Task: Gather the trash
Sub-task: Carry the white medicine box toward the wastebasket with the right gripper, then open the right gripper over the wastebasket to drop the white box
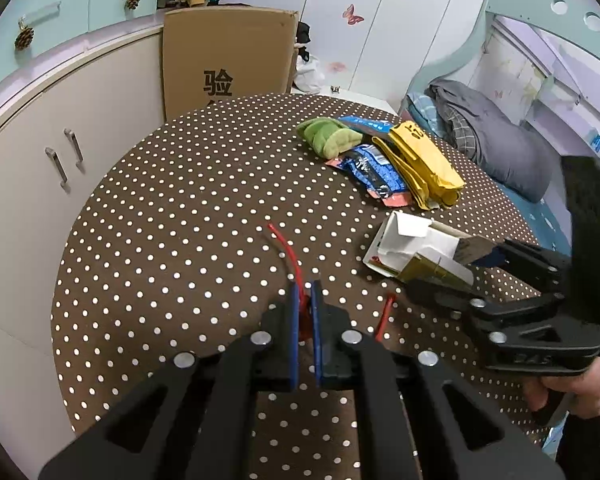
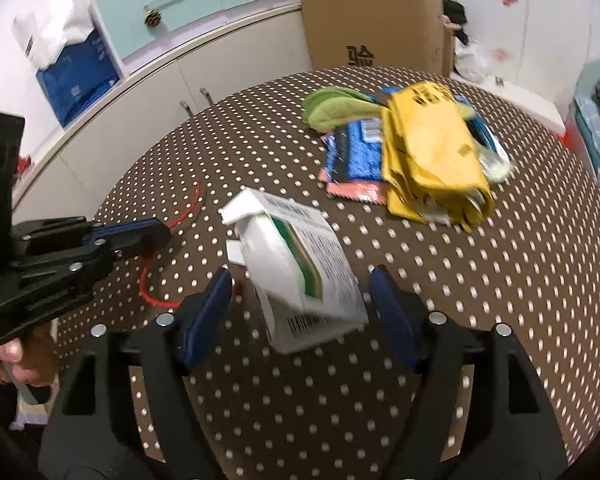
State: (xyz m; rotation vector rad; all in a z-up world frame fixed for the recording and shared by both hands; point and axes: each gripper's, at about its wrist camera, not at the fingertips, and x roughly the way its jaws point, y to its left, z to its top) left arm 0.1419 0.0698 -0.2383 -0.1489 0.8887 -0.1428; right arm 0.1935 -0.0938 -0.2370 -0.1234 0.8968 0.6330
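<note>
Crumpled white carton with green stripe and barcodes between half-open right tongs, untouched; left tongs clamping red string.

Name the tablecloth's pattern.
Brown tablecloth with white polka dots, clearest in the left wrist view.

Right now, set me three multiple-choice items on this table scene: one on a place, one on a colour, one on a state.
1. Where does the white carton lie?
A. Between the right tongs' fingers
B. On top of the yellow bag
C. Inside the cardboard box

2. What colour is the thin cord at the left tongs?
A. Green
B. Red
C. White

3. How do the left tongs stand?
A. Wide open
B. Shut on the cord
C. Shut on the carton

Answers:
1. A: the carton sits in the gap between the blue pads, apart from the yellow bag.
2. B: the cord shows bright red against the dotted tablecloth.
3. B: the pads are pinched together with red between them.
</note>
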